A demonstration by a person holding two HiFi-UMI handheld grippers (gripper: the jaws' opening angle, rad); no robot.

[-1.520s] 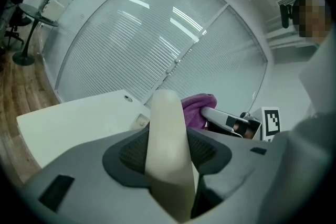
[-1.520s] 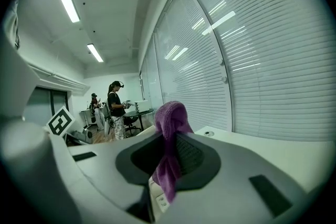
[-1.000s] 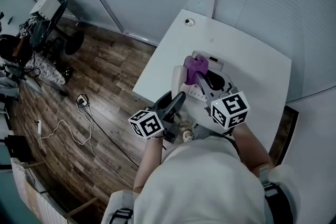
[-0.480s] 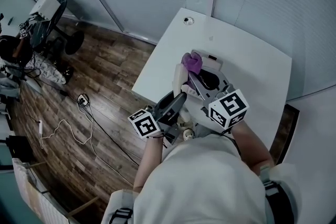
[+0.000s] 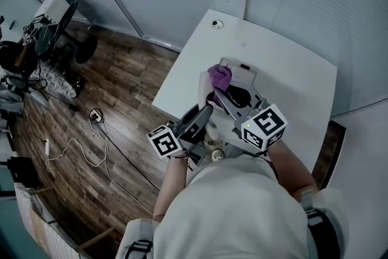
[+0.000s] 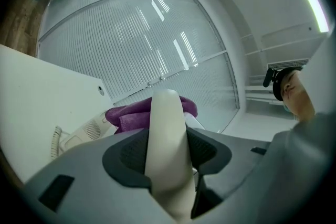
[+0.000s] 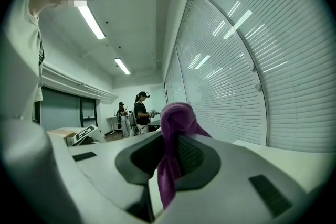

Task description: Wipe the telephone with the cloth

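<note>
Handset (image 6: 167,155), cream, clamped in left gripper (image 5: 202,117) jaws, long axis along them, far end at the purple cloth (image 7: 169,165) pinched in right gripper (image 5: 222,99) jaws, over telephone base (image 5: 245,77) on bench (image 5: 291,63).

The handset (image 6: 167,149) runs off the left gripper view's bottom edge and hides the middle of the cloth (image 6: 126,115). In the head view, the person (image 5: 236,209) covers the near edge of the table (image 5: 291,70). Two far figures (image 7: 140,112) in the right gripper view are too small to make out.
</note>
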